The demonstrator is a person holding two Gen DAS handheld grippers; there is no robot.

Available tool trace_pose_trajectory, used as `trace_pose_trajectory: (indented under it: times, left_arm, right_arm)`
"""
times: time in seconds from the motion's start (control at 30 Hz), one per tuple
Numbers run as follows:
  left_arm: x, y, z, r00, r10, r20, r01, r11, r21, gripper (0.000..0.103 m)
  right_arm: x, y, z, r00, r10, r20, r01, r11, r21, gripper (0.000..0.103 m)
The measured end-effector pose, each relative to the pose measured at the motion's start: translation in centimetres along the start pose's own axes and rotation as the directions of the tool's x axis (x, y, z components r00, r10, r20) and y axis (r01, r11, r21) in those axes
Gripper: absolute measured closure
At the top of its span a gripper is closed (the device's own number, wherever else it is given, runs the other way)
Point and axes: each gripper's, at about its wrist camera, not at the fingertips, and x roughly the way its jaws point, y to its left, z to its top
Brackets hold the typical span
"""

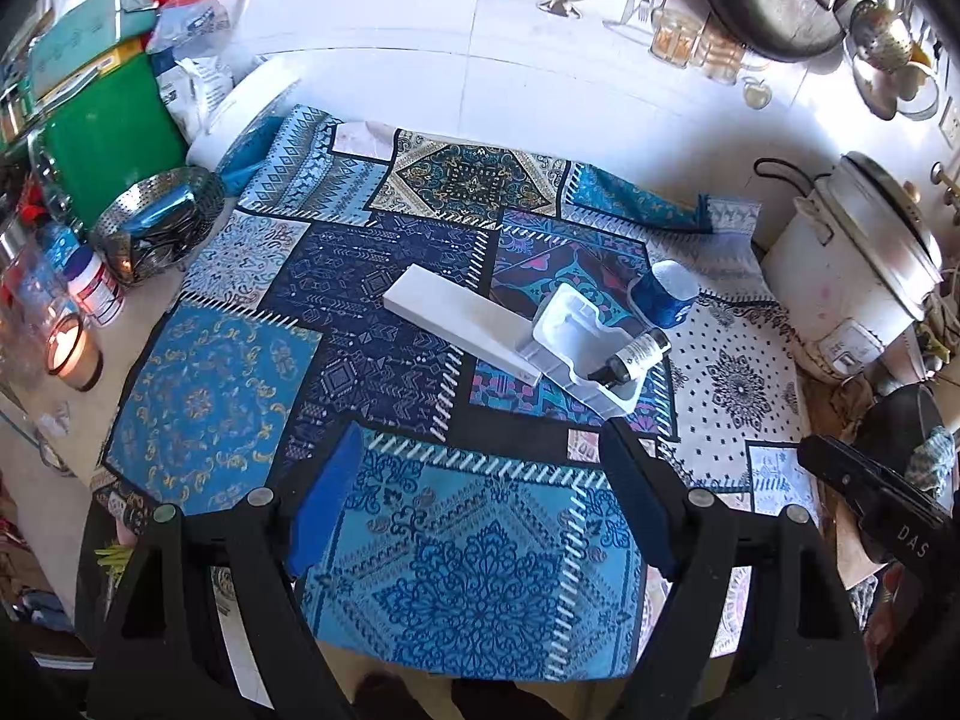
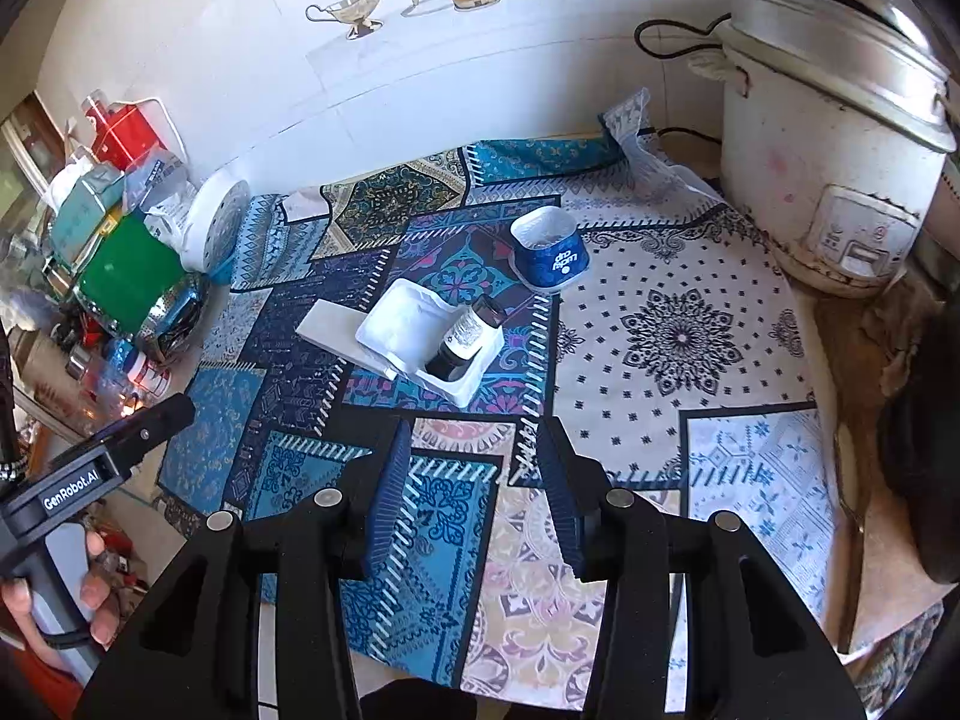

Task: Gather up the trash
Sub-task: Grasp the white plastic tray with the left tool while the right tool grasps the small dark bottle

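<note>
1. Jaws: left gripper point(image 1: 474, 498) wide, right gripper point(image 2: 480, 492) narrower, both empty.
2. Trash ahead of both: white tray point(image 2: 420, 330) w/ dark bottle point(image 2: 465, 339), long axis diagonal; blue cup point(image 2: 549, 252) beyond; right nearer.
3. All on patterned surface point(image 2: 678, 330).

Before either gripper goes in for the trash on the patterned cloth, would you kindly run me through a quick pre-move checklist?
1. Left gripper empty, jaws wide: ok.
2. Right gripper empty, jaws partly open: ok.
3. Dark bottle lying loose in the white plastic tray, may roll if the tray is lifted: not ok.
4. Blue paper cup apart from the tray, free to grasp: ok.
5. White flat box partly under the tray: not ok for lifting alone.
6. Trash bin in view: not ok.
</note>
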Motion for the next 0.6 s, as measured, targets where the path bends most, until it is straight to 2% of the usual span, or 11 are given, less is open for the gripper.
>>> trace_pose_trajectory:
  times: [0.07, 0.17, 0.3, 0.43, 0.6]
  left_arm:
    - [1.1, 0.1, 0.9, 1.0, 0.002, -0.005, -0.002, 1.0, 0.009, 0.023]
    - [3.1, 0.3, 2.3, 1.0, 0.001, -0.025, 0.0, 0.999, 0.037, 0.023]
    - [5.9, 0.8, 4.4, 0.998, -0.031, -0.057, 0.037, 0.994, 0.101, 0.023]
    - [8.3, 1.2, 6.4, 0.994, -0.051, -0.093, 0.067, 0.98, 0.186, 0.023]
    - [11.2, 1.2, 8.3, 0.987, -0.087, -0.138, 0.12, 0.962, 0.246, 0.026]
  right_arm:
    - [1.7, 0.0, 0.9, 0.999, 0.025, -0.022, -0.024, 1.0, 0.016, 0.063]
    - [4.2, 0.0, 2.0, 0.999, 0.013, -0.036, -0.012, 0.999, 0.043, 0.063]
    - [7.2, -0.3, 3.4, 0.999, 0.01, -0.045, -0.004, 0.99, 0.138, 0.063]
    - [10.5, -0.8, 4.9, 0.998, -0.011, -0.058, 0.025, 0.968, 0.251, 0.063]
    - [13.9, -1.4, 5.7, 0.996, -0.031, -0.082, 0.058, 0.934, 0.351, 0.063]
